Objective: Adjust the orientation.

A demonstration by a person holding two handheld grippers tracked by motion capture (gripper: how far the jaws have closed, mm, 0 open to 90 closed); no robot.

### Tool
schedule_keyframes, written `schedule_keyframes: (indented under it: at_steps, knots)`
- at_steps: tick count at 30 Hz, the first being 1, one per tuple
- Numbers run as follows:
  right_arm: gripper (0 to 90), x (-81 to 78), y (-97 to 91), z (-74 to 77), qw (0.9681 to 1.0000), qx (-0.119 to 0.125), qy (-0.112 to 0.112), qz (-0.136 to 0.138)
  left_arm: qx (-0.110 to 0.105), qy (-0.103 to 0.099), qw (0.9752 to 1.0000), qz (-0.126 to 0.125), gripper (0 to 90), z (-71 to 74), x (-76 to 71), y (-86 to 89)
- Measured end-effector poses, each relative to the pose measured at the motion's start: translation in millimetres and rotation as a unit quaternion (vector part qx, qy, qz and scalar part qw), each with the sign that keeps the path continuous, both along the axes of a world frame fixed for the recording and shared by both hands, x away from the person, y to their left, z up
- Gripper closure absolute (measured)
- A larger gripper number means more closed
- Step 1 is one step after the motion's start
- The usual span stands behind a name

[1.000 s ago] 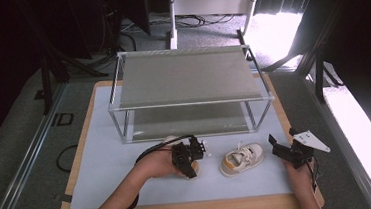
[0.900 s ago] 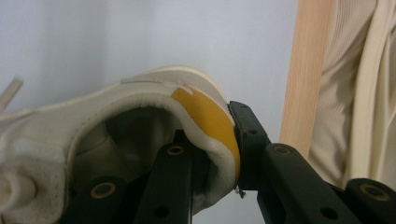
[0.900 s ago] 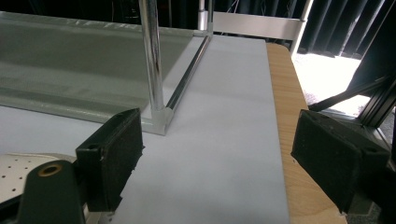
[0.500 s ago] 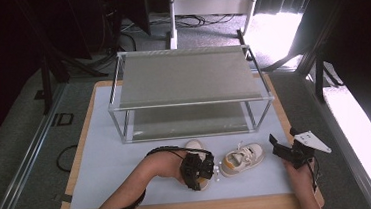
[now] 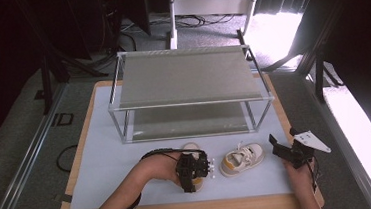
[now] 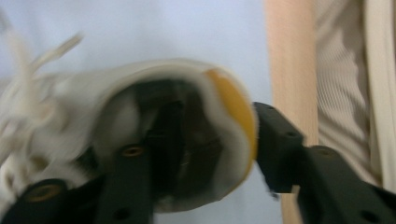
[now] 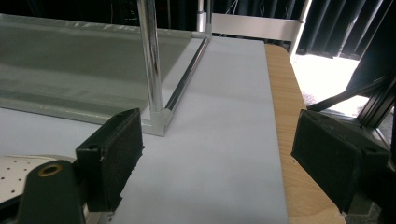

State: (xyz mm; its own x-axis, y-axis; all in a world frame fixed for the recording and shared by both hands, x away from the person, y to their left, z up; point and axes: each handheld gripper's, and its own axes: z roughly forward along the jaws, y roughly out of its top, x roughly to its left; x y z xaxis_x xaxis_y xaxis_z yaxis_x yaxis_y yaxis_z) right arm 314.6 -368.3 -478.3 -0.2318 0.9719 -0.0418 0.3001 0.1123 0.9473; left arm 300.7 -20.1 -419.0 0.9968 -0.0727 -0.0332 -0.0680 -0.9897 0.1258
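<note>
Gripping a small cream shoe (image 6: pixel 154 135) by its heel: left hand-held gripper (image 5: pixel 194 171), one jaw inside the opening, the other against the mustard heel tab. Carried since a second ago from about 9 o'clock of the second shoe (image 5: pixel 241 159) down toward 7 o'clock, near the counter (image 5: pixel 276 201) edge, and turned; probably lifted off the pale mat (image 5: pixel 102 161), though blur leaves that unsure. Reads as a pick-up under way, likely bound for the rack (image 5: pixel 186 77). Right hand-held gripper (image 5: pixel 288 152) spread wide at 3 o'clock, holding nothing, same place as before. Shoes soft, rounded, white-laced, rubbery-soled. Rack boxy, thin chrome tubing, two flat grey matte shelves. Jaw pads black, coarse, foam-like.
</note>
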Motion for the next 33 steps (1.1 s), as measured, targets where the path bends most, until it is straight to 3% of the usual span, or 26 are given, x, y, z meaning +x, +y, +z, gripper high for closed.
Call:
schedule_keyframes:
  at_steps: [7,11,15,20,24,28,33]
  knots:
    - [13.0,0.1,-0.4,0.1,1.0000,0.000,0.001,0.005,-0.024,0.005,0.9995,0.021,39.0,3.7,-1.3,2.2]
    - [13.0,3.2,-7.9,0.7,0.9992,0.037,0.016,-0.005,-0.030,0.022,0.9988,0.033,32.8,4.9,-1.2,3.6]
    - [12.5,6.7,-12.3,1.6,0.9972,0.059,0.046,-0.011,-0.028,0.019,0.9987,0.038,31.3,6.2,-1.3,4.6]
    - [16.8,2.7,-11.4,8.3,0.9962,0.041,0.076,0.013,-0.027,0.017,0.9989,0.035,31.9,5.6,-1.4,4.4]
    - [24.9,-1.3,-8.6,22.6,0.9926,0.031,0.111,0.039,-0.022,0.017,0.9990,0.034,32.6,4.6,-1.1,3.1]
    - [24.6,-5.2,-3.1,35.3,0.9892,0.026,0.137,0.044,-0.015,0.021,0.9991,0.035,32.7,2.4,-2.1,3.0]
    - [22.3,-13.1,9.1,55.9,0.9887,0.012,0.138,0.058,-0.015,0.022,0.9990,0.037,32.9,2.7,-1.9,2.8]
